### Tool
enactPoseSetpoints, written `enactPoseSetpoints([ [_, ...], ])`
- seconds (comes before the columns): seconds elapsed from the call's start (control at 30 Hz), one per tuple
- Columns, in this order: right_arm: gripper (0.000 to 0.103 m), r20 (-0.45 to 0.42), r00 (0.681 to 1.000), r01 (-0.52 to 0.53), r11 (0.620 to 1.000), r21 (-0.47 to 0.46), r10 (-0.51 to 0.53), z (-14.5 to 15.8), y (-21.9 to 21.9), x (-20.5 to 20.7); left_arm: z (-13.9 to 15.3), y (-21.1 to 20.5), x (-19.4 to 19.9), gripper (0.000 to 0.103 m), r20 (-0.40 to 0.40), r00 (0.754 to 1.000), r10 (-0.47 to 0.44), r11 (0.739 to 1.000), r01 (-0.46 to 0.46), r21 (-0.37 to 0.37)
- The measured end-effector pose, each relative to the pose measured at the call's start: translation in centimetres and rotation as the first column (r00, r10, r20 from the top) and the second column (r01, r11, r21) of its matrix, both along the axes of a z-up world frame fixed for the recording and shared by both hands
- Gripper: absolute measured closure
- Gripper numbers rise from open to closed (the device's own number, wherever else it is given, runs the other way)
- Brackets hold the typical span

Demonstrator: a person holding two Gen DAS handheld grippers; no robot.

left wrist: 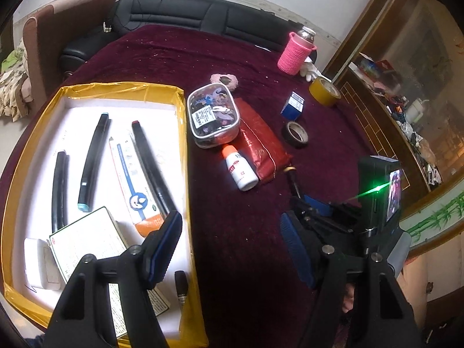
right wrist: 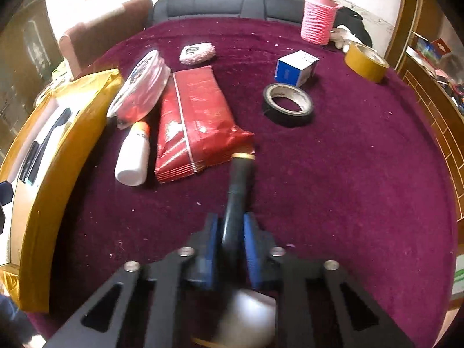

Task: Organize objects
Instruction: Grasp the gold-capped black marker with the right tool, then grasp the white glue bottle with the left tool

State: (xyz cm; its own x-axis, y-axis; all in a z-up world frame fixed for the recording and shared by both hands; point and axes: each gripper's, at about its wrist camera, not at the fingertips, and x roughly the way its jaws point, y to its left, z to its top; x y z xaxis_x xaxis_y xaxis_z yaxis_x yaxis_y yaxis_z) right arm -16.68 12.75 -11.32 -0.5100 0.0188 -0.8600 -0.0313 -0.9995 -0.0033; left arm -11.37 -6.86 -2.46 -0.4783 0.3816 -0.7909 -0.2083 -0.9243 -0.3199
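A yellow-edged box (left wrist: 185, 150) with a white floor holds several pens, a toothpaste box and a booklet; it also shows at the left of the right wrist view (right wrist: 52, 179). My right gripper (right wrist: 230, 232) is shut on a black pen with a gold band (right wrist: 239, 174), held just above the cloth, tip near the red packet (right wrist: 197, 121). The left wrist view shows that pen (left wrist: 291, 174) too. My left gripper (left wrist: 229, 249) is open and empty, over the box's right edge. A white glue bottle (left wrist: 240, 168) and a clear pouch (left wrist: 213, 116) lie beside the box.
On the maroon cloth (right wrist: 362, 174) lie a black tape roll (right wrist: 288, 104), a blue-white carton (right wrist: 295, 68), a yellow tape roll (right wrist: 366, 62), a pink-sleeved flask (right wrist: 317, 17) and a pink fluffy item (right wrist: 197, 53). A black sofa (left wrist: 179, 14) stands behind; a wooden cabinet (left wrist: 406, 116) stands at right.
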Motion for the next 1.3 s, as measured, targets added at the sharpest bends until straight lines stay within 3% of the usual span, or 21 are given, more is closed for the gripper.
enactPoseSetpoints([
  [0.1,0.088,-0.006,1.0,0.025,0.998,-0.058,-0.025,0.0,0.9,0.0,0.1,0.3,0.1,0.034,0.0,1.0,-0.006,1.0,0.006,0.006],
  [0.27,0.088,0.004,0.998,0.054,0.952,-0.302,-0.055,0.4,4.2,0.1,0.8,1.3,0.2,0.034,-0.018,0.999,-0.043,0.999,0.043,-0.012],
  [0.4,0.088,-0.023,0.999,0.019,0.937,-0.348,-0.029,2.7,4.7,0.8,2.5,1.4,-0.3,0.034,-0.022,0.999,-0.045,0.999,0.045,0.01],
  [0.53,0.088,-0.092,0.996,-0.014,0.943,-0.333,-0.018,6.0,5.2,1.8,4.1,1.7,0.0,0.029,-0.104,0.993,-0.056,0.998,0.055,-0.013],
  [0.67,0.088,-0.122,0.992,-0.021,0.932,-0.361,-0.025,7.3,7.4,2.9,2.6,4.0,0.3,0.029,-0.109,0.984,-0.142,0.989,0.138,-0.045],
  [0.73,0.088,-0.122,0.992,-0.006,0.926,-0.377,-0.043,7.2,8.9,3.6,1.7,6.0,0.8,0.029,-0.109,0.971,-0.212,0.976,0.206,-0.065],
  [0.8,0.088,-0.119,0.992,-0.026,0.897,-0.44,-0.03,6.9,10.1,4.2,0.8,8.5,1.5,0.028,-0.108,0.952,-0.286,0.956,0.276,-0.099],
  [0.97,0.088,-0.097,0.994,-0.01,0.861,-0.508,-0.045,5.6,11.7,4.3,-1.2,11.5,2.5,0.028,-0.08,0.938,-0.337,0.94,0.331,-0.08],
  [1.0,0.088,-0.111,0.993,-0.018,0.871,-0.491,-0.043,6.0,11.9,4.5,-1.5,11.9,2.8,0.028,-0.083,0.937,-0.339,0.939,0.333,-0.083],
  [1.07,0.088,-0.149,0.988,-0.021,0.905,-0.425,-0.046,7.1,12.5,5.4,-2.0,13.5,4.2,0.027,-0.105,0.914,-0.392,0.919,0.384,-0.088],
  [1.2,0.088,-0.147,0.989,-0.063,0.939,-0.338,0.013,7.6,13.7,6.4,-2.4,18.0,7.4,0.018,-0.152,0.81,-0.566,0.824,0.559,-0.091],
  [1.3,0.088,-0.121,0.993,-0.03,0.949,-0.314,-0.009,6.9,15.4,6.9,-3.4,22.1,9.1,0.018,-0.144,0.748,-0.648,0.762,0.636,-0.125],
])
